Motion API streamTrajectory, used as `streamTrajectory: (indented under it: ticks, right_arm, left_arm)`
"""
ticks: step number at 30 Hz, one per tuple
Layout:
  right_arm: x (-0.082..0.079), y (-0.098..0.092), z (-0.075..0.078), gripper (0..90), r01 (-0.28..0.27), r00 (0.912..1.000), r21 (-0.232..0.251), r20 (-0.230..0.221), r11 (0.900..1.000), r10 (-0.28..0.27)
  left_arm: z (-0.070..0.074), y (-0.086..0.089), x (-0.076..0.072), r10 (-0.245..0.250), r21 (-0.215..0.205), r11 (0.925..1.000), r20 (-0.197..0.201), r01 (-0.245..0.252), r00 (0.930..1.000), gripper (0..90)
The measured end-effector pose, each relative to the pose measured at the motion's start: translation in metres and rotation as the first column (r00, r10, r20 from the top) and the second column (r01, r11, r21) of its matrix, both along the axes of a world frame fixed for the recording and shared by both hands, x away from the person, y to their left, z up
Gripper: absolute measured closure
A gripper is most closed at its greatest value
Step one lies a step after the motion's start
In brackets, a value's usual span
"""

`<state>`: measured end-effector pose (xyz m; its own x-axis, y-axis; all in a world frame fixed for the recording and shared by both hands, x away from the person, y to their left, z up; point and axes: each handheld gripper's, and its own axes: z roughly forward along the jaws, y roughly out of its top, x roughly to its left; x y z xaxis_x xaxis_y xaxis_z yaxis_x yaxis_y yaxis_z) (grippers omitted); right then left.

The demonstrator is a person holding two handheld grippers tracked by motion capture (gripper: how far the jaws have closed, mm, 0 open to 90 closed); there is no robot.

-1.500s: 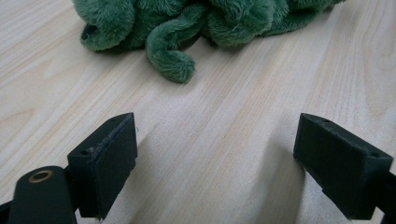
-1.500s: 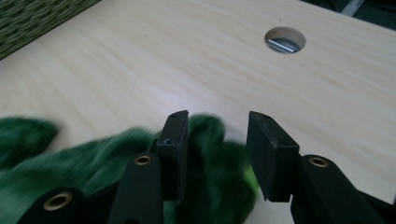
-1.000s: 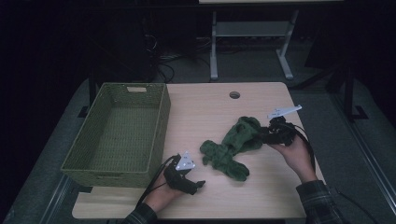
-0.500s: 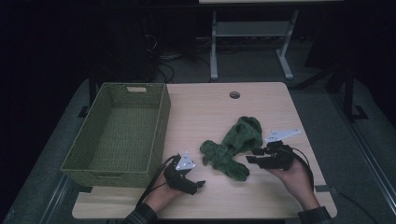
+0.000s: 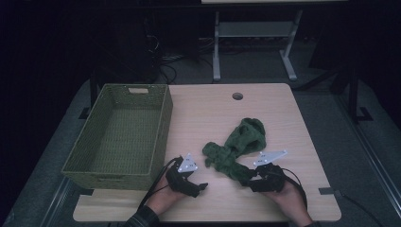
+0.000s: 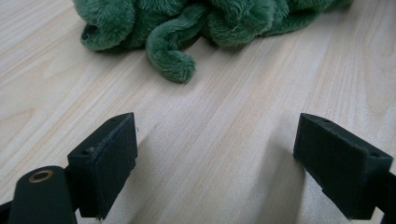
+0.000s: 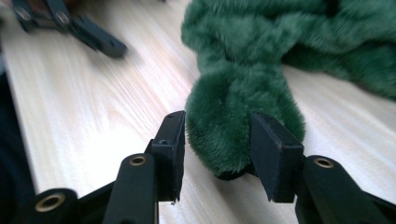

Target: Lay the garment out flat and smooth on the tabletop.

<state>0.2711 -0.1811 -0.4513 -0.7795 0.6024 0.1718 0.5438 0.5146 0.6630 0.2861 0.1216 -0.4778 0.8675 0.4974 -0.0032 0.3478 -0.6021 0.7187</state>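
Right tool point(image 7: 217, 140) has moved nearer, jaws gripping the green plush cloth point(image 7: 233, 126).

One green plush cloth point(image 5: 239, 146), one woven basket point(image 5: 118, 135), two claws.

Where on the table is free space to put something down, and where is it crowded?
Bare wood lies between the green fuzzy cloth and the table's far edge, around the cable hole, and along the right edge beside the cloth. The woven basket stands empty at the left. The near edge is crowded: the left claw and the right claw flank the cloth's near end.
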Motion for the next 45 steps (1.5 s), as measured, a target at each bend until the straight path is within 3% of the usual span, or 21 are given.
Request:
streamTrajectory:
  ticks: [2, 3, 4, 6, 9, 14, 17, 18, 19, 20, 24, 29, 34, 37, 40, 43, 45]
  right_arm:
    - [0.000, 0.002, -0.003, 61.5, -0.005, 0.9999, -0.025, 0.009, 1.000, 0.005]
    - [0.000, 0.003, -0.005, 66.4, 0.002, 0.9999, -0.039, 0.013, 0.999, -0.001]
    - [0.000, 0.002, -0.006, 78.1, 0.004, 0.9995, -0.061, 0.032, 0.998, -0.002]
    - [-0.001, 0.000, -0.003, 84.4, 0.005, 0.9993, -0.054, 0.038, 0.999, -0.003]
    - [0.000, -0.007, -0.001, 85.4, 0.008, 0.9990, -0.057, 0.044, 0.998, -0.005]
    - [-0.002, -0.023, 0.003, 85.5, 0.018, 0.9981, -0.058, 0.060, 0.998, -0.015]
    - [-0.002, -0.041, 0.005, 85.5, 0.028, 0.9971, -0.077, 0.073, 0.997, -0.023]
    - [-0.003, -0.046, 0.005, 85.5, 0.037, 0.9973, -0.073, 0.066, 0.997, -0.032]
    - [-0.003, -0.046, 0.005, 85.5, 0.037, 0.9973, -0.073, 0.066, 0.997, -0.032]
    - [-0.003, -0.053, 0.005, 85.4, 0.045, 0.9970, -0.073, 0.065, 0.996, -0.041]
    - [-0.003, -0.058, 0.005, 85.3, 0.055, 0.9969, -0.069, 0.060, 0.996, -0.051]
    - [-0.002, -0.058, 0.005, 85.3, 0.048, 0.9968, -0.070, 0.067, 0.996, -0.044]
    - [-0.001, -0.060, 0.006, 85.4, 0.053, 0.9967, -0.065, 0.064, 0.997, -0.049]
    - [-0.001, -0.062, 0.007, 85.9, 0.058, 0.9961, -0.063, 0.070, 0.996, -0.054]
    - [-0.001, -0.064, 0.007, 86.1, 0.063, 0.9958, -0.061, 0.071, 0.996, -0.058]
    - [-0.001, -0.066, 0.008, 86.2, 0.075, 0.9947, -0.058, 0.075, 0.996, -0.071]
    - [-0.001, -0.071, 0.008, 86.7, 0.083, 0.9934, -0.069, 0.085, 0.994, -0.077]
  left_arm:
    - [0.000, 0.000, 0.000, -0.001, 0.001, 1.0000, 0.000, 0.001, 1.0000, 12.9]
    - [0.000, 0.000, 0.000, -0.001, 0.001, 1.0000, 0.001, 0.001, 1.0000, 12.9]
    - [0.000, 0.000, 0.000, 0.000, 0.001, 1.0000, 0.001, 0.000, 1.0000, 12.9]
    - [0.000, 0.000, 0.000, 0.003, 0.001, 1.0000, 0.001, -0.003, 1.0000, 13.6]
    - [0.000, 0.000, 0.000, 0.015, 0.000, 0.9999, 0.000, -0.015, 0.9999, 13.9]
    - [0.006, -0.003, 0.001, 0.042, 0.044, 0.9982, -0.007, -0.041, 0.9991, 14.3]
    - [0.011, -0.004, -0.001, 0.043, 0.024, 0.9988, 0.012, -0.043, 0.9990, 15.4]
    - [0.016, -0.005, 0.000, 0.037, -0.005, 0.9993, 0.011, -0.037, 0.9992, 17.3]
    - [0.016, -0.005, 0.000, 0.037, -0.005, 0.9993, 0.011, -0.037, 0.9992, 19.5]
    - [0.022, -0.006, 0.004, 0.035, -0.040, 0.9986, -0.001, -0.035, 0.9994, 21.6]
    - [0.028, -0.011, 0.012, 0.030, -0.056, 0.9980, -0.006, -0.030, 0.9995, 26.6]
    - [0.033, -0.019, 0.024, 0.018, -0.077, 0.9969, -0.016, -0.020, 0.9997, 38.1]
    - [0.024, -0.031, 0.036, -0.005, -0.045, 0.9990, -0.054, 0.003, 0.9985, 49.7]
    - [0.021, -0.036, 0.038, -0.033, -0.016, 0.9993, -0.060, 0.033, 0.9976, 63.8]
    - [0.023, -0.039, 0.038, -0.058, -0.009, 0.9983, -0.080, 0.058, 0.9951, 83.4]
    - [0.027, -0.038, 0.035, -0.061, -0.006, 0.9981, -0.089, 0.061, 0.9941, 86.4]
    - [0.034, -0.032, 0.025, -0.061, -0.011, 0.9981, -0.087, 0.060, 0.9943, 86.7]
